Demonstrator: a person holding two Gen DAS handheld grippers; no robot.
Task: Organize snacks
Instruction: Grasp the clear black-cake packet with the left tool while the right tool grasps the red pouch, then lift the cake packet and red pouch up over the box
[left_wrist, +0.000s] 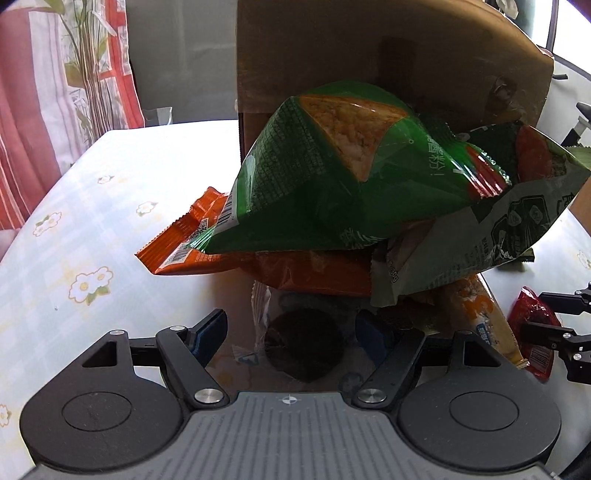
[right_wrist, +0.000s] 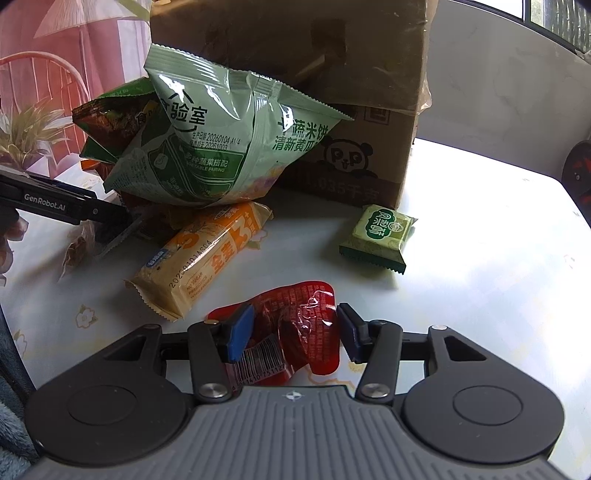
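Note:
A pile of snack bags leans on a cardboard box (left_wrist: 369, 55): a green bag (left_wrist: 351, 177) lies on top of an orange bag (left_wrist: 207, 240), with a pale green bag (right_wrist: 207, 147) beside them. My left gripper (left_wrist: 288, 336) is open at the foot of the pile. A clear packet with a dark round cookie (left_wrist: 303, 343) lies between its fingers, untouched by the pads. My right gripper (right_wrist: 295, 328) is shut on a crumpled red packet (right_wrist: 303, 317) on the table, both blue pads pressing its sides. A yellow bar packet (right_wrist: 199, 258) lies in front of the pile.
A small green packet (right_wrist: 380, 236) lies alone near the cardboard box (right_wrist: 295, 55). The flowered tablecloth (left_wrist: 110, 184) runs to a rounded edge at the left. A striped curtain (left_wrist: 37, 110) hangs beyond it. The left gripper's finger (right_wrist: 74, 210) reaches in under the pile.

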